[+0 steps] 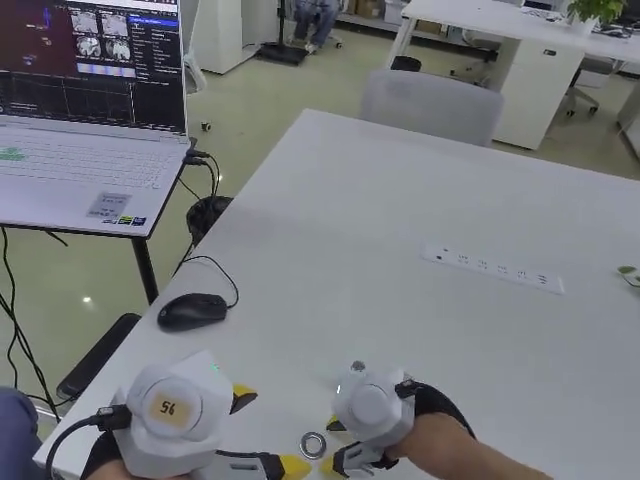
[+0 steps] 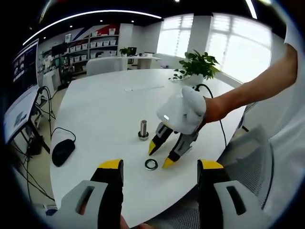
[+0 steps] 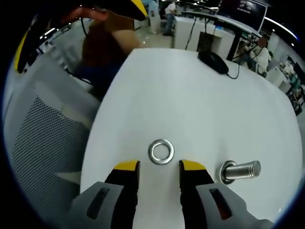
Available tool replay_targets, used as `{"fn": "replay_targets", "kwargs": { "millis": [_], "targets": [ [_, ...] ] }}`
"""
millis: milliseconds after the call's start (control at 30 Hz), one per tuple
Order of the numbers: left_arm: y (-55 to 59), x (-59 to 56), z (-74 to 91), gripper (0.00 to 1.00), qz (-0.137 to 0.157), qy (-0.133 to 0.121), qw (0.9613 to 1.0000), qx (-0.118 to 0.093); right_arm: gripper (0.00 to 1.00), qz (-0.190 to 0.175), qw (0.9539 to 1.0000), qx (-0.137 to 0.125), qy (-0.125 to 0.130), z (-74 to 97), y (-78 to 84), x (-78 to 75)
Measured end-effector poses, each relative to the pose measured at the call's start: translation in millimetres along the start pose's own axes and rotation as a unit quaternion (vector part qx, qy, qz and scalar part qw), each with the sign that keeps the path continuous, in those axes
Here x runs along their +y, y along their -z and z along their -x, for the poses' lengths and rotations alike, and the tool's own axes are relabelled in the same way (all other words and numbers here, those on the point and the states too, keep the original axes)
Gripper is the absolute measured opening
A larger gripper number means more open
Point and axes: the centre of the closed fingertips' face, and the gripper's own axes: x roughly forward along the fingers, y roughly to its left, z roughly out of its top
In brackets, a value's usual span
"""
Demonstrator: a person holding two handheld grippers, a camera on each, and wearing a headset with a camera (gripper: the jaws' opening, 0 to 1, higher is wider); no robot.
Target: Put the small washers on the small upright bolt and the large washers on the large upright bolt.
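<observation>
- Jaws of the right gripper (image 3: 159, 167) stand parted, their yellow tips a little wider apart than the washer, with nothing between them.
- Just past those tips, at twelve o'clock from the gap, a flat silver steel washer (image 3: 161, 151) lies on the white tabletop (image 3: 190, 95), hole facing up and clear of both tips. Lying flat, it has no long axis to line up with, only a thin rim to catch.
- At three o'clock from the washer in the right gripper view, just beside the right-hand jaw, is a silver threaded steel bolt (image 3: 240, 171). The left gripper view shows it standing upright, shank vertical, at eleven o'clock from the washer.
- I cannot tell whether this washer and bolt are the small or the large ones.
- In the left gripper view the right gripper slants down from two o'clock with its tips aimed at the table. The lower tip is just beside the washer, and the person's bare forearm (image 2: 252, 93) reaches in behind it from three o'clock.
- The left gripper (image 2: 160, 166) has its jaws spread wide and empty. The washer is at twelve o'clock from it but farther off, so the right gripper is the nearer and likely makes the pick.
- The pick likely calls for lowering the tips to the tabletop and pinching across the rim, and the thin ring may skid away.
- In the head view, a black computer mouse (image 1: 192, 311) sits at ten o'clock and a white power strip (image 1: 492, 270) at one o'clock, both well apart.
</observation>
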Motion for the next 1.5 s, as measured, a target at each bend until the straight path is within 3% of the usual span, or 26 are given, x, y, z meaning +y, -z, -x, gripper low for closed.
{"fn": "replay_targets", "kwargs": {
  "millis": [600, 1133, 1300, 1367, 1500],
  "targets": [
    [2.5, 5.3, 5.8, 0.62, 0.006, -0.008, 0.9999, -0.004, 0.35, 0.082, 0.9959, 0.032, -0.022, -11.1, -16.3, -6.8],
    [2.4, 3.5, 2.0, 0.62, 0.008, -0.005, 1.0, -0.003, 0.33, 0.063, 0.9973, 0.013, -0.035, -12.4, -17.5, -4.1],
    [2.1, 3.5, 1.8, 0.62, 0.009, -0.005, 0.9999, -0.004, 0.2, 0.039, 0.9989, -0.004, -0.025, -12.2, -16.4, -5.5],
    [2.9, 3.5, 1.9, 0.62, 0.01, -0.006, 0.9999, -0.004, 0.05, 0.041, 0.9989, 0.0, -0.022, -13.0, -14.0, -5.8],
    [4.6, 4.3, 3.1, 0.62, 0.012, -0.008, 0.9999, -0.004, 0.11, 0.03, 0.9994, 0.002, -0.018, -10.7, -11.8, -7.7]
  ]
}}
